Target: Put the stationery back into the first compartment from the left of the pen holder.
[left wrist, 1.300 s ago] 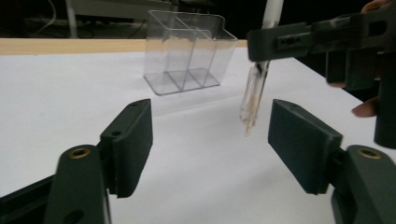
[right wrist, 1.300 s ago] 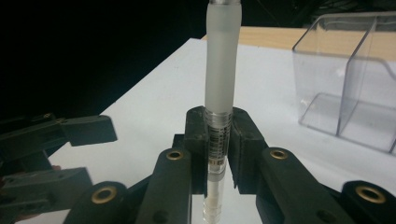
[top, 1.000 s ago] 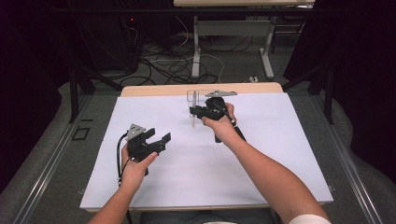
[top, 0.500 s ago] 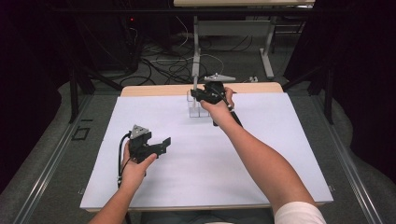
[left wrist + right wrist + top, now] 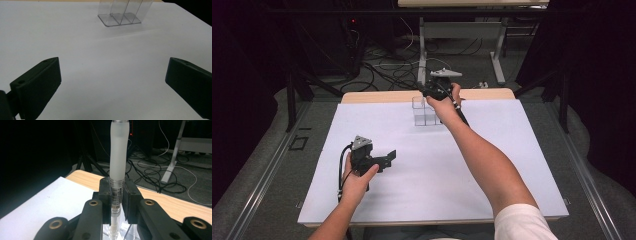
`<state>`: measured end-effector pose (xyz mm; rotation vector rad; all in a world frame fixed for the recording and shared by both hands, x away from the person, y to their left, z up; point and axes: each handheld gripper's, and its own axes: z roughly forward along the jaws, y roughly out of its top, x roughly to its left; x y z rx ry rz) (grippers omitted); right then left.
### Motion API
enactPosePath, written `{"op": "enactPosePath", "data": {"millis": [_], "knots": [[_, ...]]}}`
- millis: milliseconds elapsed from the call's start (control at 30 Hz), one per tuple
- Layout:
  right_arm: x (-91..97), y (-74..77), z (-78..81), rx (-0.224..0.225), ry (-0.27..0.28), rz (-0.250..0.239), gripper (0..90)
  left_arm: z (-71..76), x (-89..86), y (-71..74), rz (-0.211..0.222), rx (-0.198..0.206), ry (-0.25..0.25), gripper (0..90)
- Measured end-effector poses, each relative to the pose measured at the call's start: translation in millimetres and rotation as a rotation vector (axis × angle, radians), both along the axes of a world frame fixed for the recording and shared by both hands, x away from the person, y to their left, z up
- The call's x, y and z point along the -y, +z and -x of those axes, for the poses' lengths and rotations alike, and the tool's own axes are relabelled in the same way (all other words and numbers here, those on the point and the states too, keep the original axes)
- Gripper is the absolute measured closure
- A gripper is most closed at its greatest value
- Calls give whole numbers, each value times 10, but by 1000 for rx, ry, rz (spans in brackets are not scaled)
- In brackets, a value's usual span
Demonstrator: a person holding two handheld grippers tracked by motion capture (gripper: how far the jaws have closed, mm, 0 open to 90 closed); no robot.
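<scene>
White worktop [image 5: 362, 125]: right gripper [image 5: 438, 90], fingers clamped on the pen [image 5: 119, 157], has carried it over the clear holder [image 5: 426, 111]; left gripper [image 5: 379, 161] has just spread its fingers, empty

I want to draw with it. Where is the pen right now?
The pen stands upright, pinched in the right gripper, just above the clear plastic holder at the far edge of the table, seen in the right gripper view.

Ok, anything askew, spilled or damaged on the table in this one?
Nothing stands out. The clear holder stands upright on the white sheet, with no spill or breakage visible. The right gripper is clamped on a frosted pen, held upright above the holder. The left gripper is open over bare sheet.
</scene>
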<state>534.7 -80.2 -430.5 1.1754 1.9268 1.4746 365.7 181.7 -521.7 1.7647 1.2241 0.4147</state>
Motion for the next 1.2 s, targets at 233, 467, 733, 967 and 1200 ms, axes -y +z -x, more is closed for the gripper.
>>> {"op": "enactPosePath", "data": {"millis": [233,467,733,967,1200], "knots": [[-49,-103,-76,-6,-20,18,792,7,13,-14,0,4,-4,2],[-61,-169,-143,6,-39,27,792,10,13,-16,0,-6,-14,2],[-102,-252,-174,-13,-34,55,791,9,20,-22,2,-7,-14,2],[-163,-318,-172,-28,-20,77,791,10,21,-24,-2,-7,-17,2],[-222,-392,-179,-37,-4,103,791,11,20,-22,-6,-5,-19,2]]}}
